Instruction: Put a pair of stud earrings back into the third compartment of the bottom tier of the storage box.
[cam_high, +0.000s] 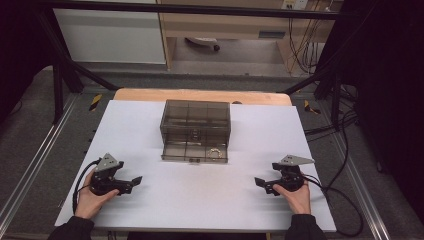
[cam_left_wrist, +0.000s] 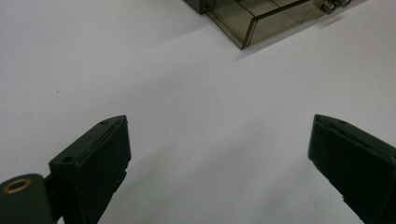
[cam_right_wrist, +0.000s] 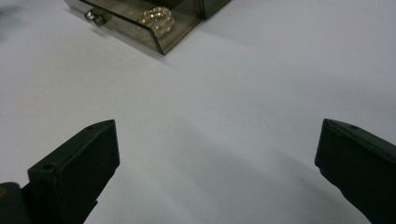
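Note:
A smoky clear plastic drawer box (cam_high: 195, 125) stands at the middle of the white table. Its bottom drawer (cam_high: 194, 152) is pulled out toward me, and a gold bracelet (cam_high: 215, 152) lies in the drawer's right compartment. That bracelet (cam_right_wrist: 156, 19) also shows at the top of the right gripper view. My left gripper (cam_high: 132, 183) rests low at the table's front left, open, jaws pointing right with nothing between them. At the front right my right gripper (cam_high: 263, 184) is open as well, pointing left with its jaws wide and bare table between them.
The white table top (cam_high: 200, 195) spreads between the two grippers and in front of the box. A wooden strip (cam_high: 200, 95) runs along its far edge. Black frame bars and cables (cam_high: 340, 150) surround the table, with cables trailing at the right.

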